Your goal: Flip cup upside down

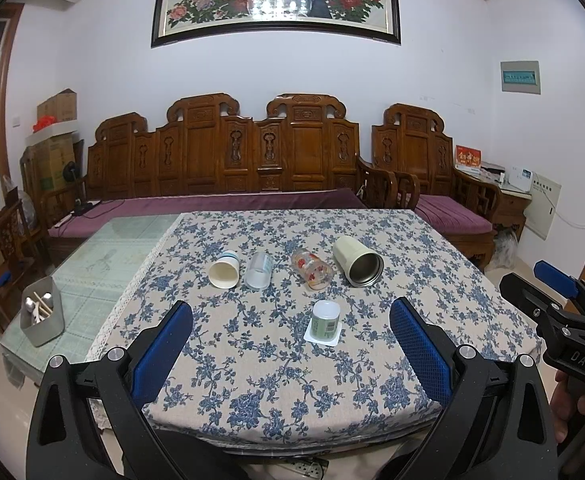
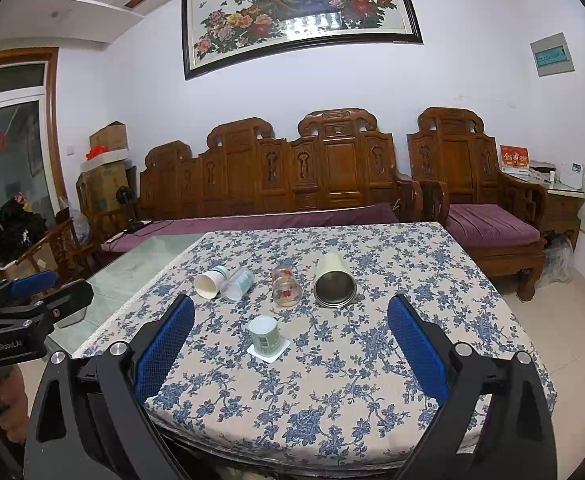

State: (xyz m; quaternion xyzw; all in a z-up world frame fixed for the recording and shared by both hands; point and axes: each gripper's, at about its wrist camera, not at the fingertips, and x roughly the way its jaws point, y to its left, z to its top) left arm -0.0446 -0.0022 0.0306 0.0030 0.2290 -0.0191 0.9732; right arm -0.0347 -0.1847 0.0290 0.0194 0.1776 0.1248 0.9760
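Observation:
Four cups lie on their sides in a row on the floral tablecloth (image 1: 276, 360): a white paper cup (image 1: 224, 269) (image 2: 209, 281), a clear plastic cup (image 1: 259, 270) (image 2: 238, 283), a patterned glass (image 1: 312, 269) (image 2: 285, 285) and a cream steel tumbler (image 1: 358, 261) (image 2: 334, 281). A small green cup (image 1: 325, 321) (image 2: 264, 334) stands upside down on a white coaster in front of them. My left gripper (image 1: 290, 344) and right gripper (image 2: 290, 344) are both open and empty, held above the table's near edge, well short of the cups.
A grey holder with utensils (image 1: 41, 316) stands on the bare glass table part at the left. A carved wooden sofa (image 1: 228, 160) with purple cushions runs behind the table. The right gripper also shows at the left wrist view's right edge (image 1: 552, 304).

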